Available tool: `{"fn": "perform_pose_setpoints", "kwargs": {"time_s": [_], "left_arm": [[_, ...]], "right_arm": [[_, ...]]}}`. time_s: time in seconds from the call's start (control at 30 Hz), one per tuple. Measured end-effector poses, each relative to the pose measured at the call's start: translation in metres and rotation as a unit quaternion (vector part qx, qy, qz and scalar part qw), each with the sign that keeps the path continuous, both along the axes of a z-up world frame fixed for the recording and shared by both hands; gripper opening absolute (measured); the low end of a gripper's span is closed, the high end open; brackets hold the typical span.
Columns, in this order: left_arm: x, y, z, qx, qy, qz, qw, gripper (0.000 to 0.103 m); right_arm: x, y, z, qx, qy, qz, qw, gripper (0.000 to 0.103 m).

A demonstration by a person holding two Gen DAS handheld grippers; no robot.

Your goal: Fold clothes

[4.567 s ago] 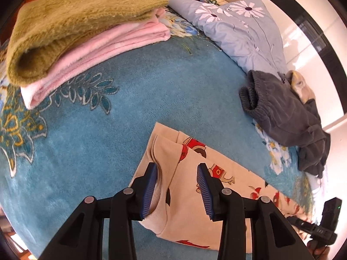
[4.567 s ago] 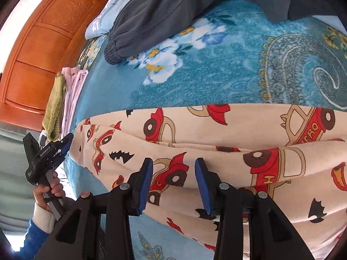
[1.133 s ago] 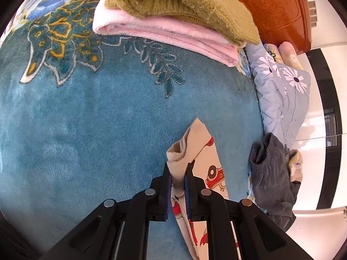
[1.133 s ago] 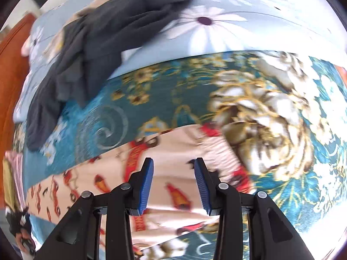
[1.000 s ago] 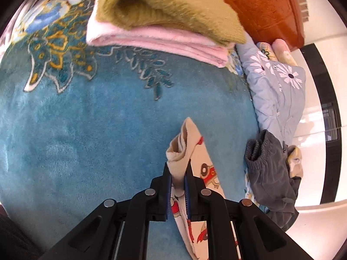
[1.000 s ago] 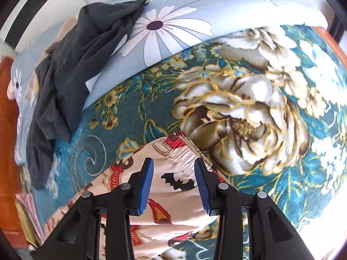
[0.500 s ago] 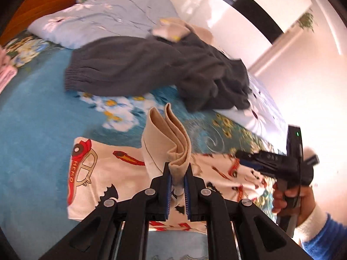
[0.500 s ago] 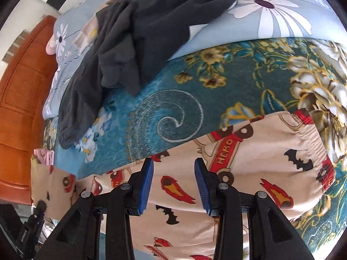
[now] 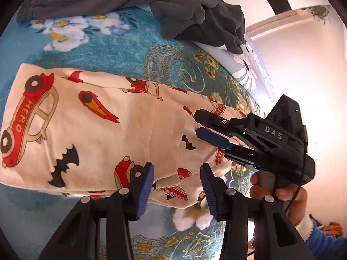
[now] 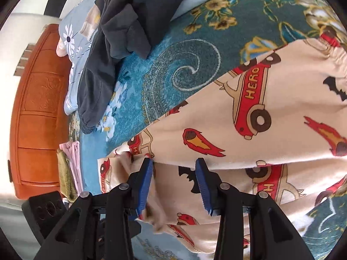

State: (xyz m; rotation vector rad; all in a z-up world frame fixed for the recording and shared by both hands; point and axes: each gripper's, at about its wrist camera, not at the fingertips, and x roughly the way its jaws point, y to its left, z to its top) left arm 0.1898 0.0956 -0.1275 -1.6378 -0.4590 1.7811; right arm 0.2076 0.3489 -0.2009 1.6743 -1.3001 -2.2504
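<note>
1. The cream pyjama trousers, printed with red cars and black bats, lie spread on the bed's blue flowered blanket, with 1 end doubled back over the rest.
2. The left claw stands over the near edge of the trousers. Its jaws have just been opening and now stand about half apart; the folded hem lies under the gap, and the blue pads do not press it.
3. The right claw has also just been opening a little, its jaws about half apart over the cloth. Cloth bunches against the left pad; whether it is pinched cannot be told from this view.
4. In the left wrist view the right claw reaches in from the right above the trousers, held by a hand with a white cuff and blue sleeve.
5. A dark grey garment lies crumpled toward the far side of the bed, partly on a pale flowered quilt.
6. Near the wooden headboard sits a folded stack: an olive sweater against a pink garment.
</note>
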Motion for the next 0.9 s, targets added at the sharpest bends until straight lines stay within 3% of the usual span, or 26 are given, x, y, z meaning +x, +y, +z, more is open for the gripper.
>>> {"fn": "perform_pose_setpoints", "kwargs": {"time_s": [0.13,0.2,0.33,0.5,0.57,0.63,0.8,0.9], "left_arm": [[-0.010,-0.055,0.007,-0.046,0.041,0.092,0.9939,0.051],[-0.020,-0.089,0.005,-0.073,0.046,0.157,0.9838,0.051],[-0.030,-0.137,-0.002,-0.111,0.055,0.228,0.9658,0.051],[-0.028,-0.160,-0.020,-0.114,0.021,0.247,0.9620,0.051],[-0.028,-0.157,-0.021,-0.124,0.025,0.239,0.9627,0.051],[-0.028,-0.153,-0.020,-0.126,0.030,0.234,0.9636,0.051],[-0.027,-0.150,-0.023,-0.129,0.022,0.225,0.9655,0.051],[-0.026,-0.148,-0.030,-0.138,0.005,0.219,0.9658,0.051]], "right_arm": [[-0.004,-0.014,-0.003,0.000,-0.004,0.024,1.000,0.049],[-0.005,-0.022,-0.008,0.011,-0.012,0.036,0.999,0.050],[-0.009,-0.042,-0.013,0.010,-0.010,0.051,0.999,0.050],[-0.020,-0.075,-0.005,0.035,-0.001,0.091,0.995,0.049],[-0.023,-0.088,0.000,0.070,-0.005,0.117,0.991,0.026],[-0.024,-0.097,0.008,0.095,0.005,0.140,0.986,0.020],[-0.014,-0.087,0.042,0.151,0.047,0.155,0.975,0.019],[-0.014,-0.064,0.041,0.164,0.030,0.132,0.977,0.019]]}}
